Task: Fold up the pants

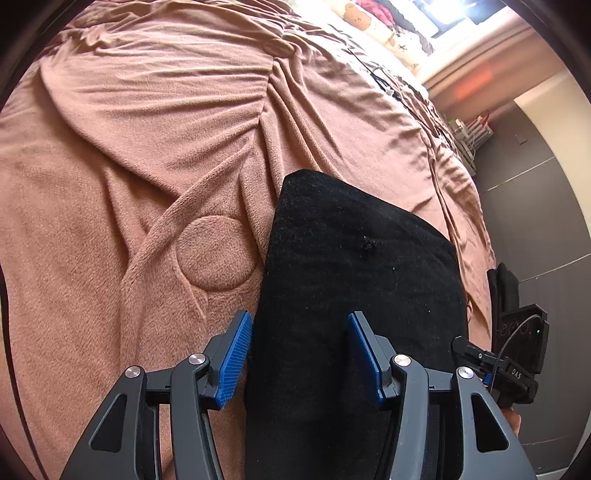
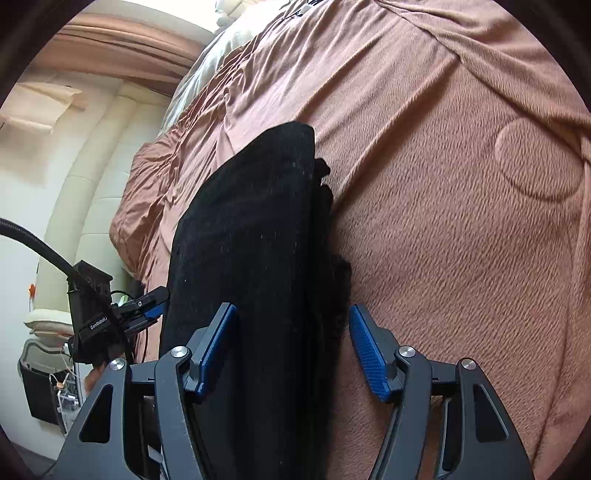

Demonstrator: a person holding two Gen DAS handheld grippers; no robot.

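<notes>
Pink-brown fleece bedding (image 1: 129, 155) fills most of both views, rumpled into long folds and stamped with a raised round patch (image 1: 216, 253). From the left wrist, the left gripper (image 1: 300, 356) is seen with its blue-padded fingers (image 1: 234, 360) spread apart, and the black pants (image 1: 354, 280) are laid between and beyond them as a folded, roughly rectangular bundle on the blanket; no cloth is pinched. From the right wrist, the right gripper (image 2: 291, 350) is likewise held wide apart, straddling the same pants (image 2: 251, 240), which run away from it as a long dark strip. Nothing is set between either gripper and the garment. Stacked layer edges are shown along the right side of the bundle only in the right view (in the left view the top face looks flat, with a small dark tuft of lint on it). Each camera catches the other tool at the frame edge: the right one (image 1: 517, 354) is seen at the far right of the left view, the left one (image 2: 110, 317) at the left of the right view, with a black cable leading to it. Farther out, a bear-print cushion (image 1: 369, 18) and a bright window are visible at the head of the bed in the left view, and a cream wall and a small cluttered container (image 2: 40, 384) in the right.
</notes>
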